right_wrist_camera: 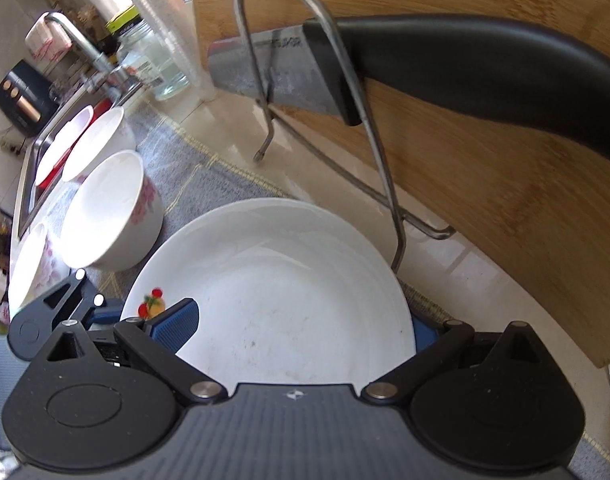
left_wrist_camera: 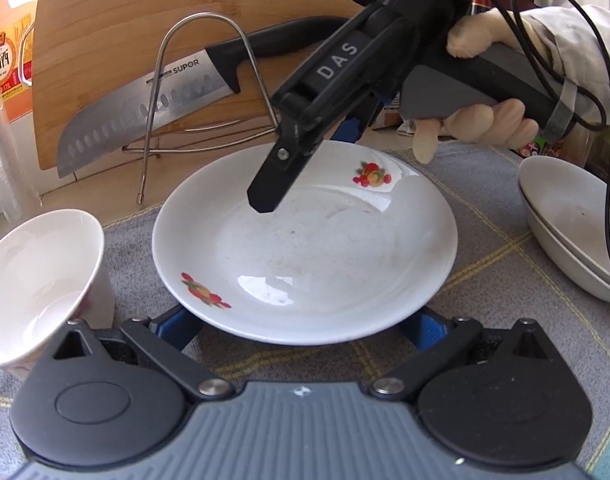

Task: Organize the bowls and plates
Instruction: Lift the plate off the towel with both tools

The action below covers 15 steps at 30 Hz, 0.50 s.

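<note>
Plate [left_wrist_camera: 305,248] between both wide-apart tongs, left [left_wrist_camera: 301,328] and right [right_wrist_camera: 301,328], seemingly untouched.

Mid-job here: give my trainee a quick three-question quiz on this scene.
1. True or false: the left gripper and the right gripper are both open.
2. Directly behind the knife stands: A) cutting board, B) fridge, C) kettle?
3. Fill in: the plate carries ___ decals.
Key: 1 true; 2 A; 3 fruit.
</note>
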Each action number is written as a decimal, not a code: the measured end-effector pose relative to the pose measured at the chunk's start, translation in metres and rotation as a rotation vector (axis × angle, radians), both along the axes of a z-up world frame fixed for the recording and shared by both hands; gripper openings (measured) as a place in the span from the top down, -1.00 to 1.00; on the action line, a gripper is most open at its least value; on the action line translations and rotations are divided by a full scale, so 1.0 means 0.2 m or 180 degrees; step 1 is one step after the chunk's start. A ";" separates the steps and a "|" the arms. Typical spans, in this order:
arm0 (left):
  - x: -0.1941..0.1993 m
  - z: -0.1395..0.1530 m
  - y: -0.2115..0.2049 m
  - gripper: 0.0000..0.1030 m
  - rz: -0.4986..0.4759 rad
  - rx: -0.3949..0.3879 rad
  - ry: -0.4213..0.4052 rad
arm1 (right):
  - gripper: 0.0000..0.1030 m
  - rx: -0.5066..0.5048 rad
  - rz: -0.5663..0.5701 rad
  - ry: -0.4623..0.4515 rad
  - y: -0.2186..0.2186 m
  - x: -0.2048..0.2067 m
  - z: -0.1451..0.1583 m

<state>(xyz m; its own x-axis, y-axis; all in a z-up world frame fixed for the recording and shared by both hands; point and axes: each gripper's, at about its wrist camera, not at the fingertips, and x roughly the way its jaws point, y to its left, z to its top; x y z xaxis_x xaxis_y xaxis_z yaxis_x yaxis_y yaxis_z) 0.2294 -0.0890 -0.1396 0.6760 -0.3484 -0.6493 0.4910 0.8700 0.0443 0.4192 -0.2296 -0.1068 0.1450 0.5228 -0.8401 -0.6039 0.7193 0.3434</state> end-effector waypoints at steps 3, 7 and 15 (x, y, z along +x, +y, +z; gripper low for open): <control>0.01 0.00 0.00 -0.99 0.0003 0.0003 0.0000 | -1.00 0.0048 -0.0030 0.0005 0.00 0.02 0.00; 0.01 0.00 -0.01 -0.99 0.0008 0.0003 0.0005 | -1.00 0.0009 -0.0028 -0.0040 0.02 0.02 0.00; 0.01 0.01 -0.02 -1.00 -0.0008 0.0100 -0.0020 | -1.00 0.0042 0.0014 0.0043 -0.01 -0.01 0.00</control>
<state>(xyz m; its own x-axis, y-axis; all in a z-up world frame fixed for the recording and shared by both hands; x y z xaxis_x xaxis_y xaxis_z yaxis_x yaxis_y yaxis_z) 0.2311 -0.0924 -0.1376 0.6792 -0.3295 -0.6558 0.4927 0.8670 0.0747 0.4176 -0.2308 -0.1066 0.1312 0.5344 -0.8350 -0.6022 0.7120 0.3611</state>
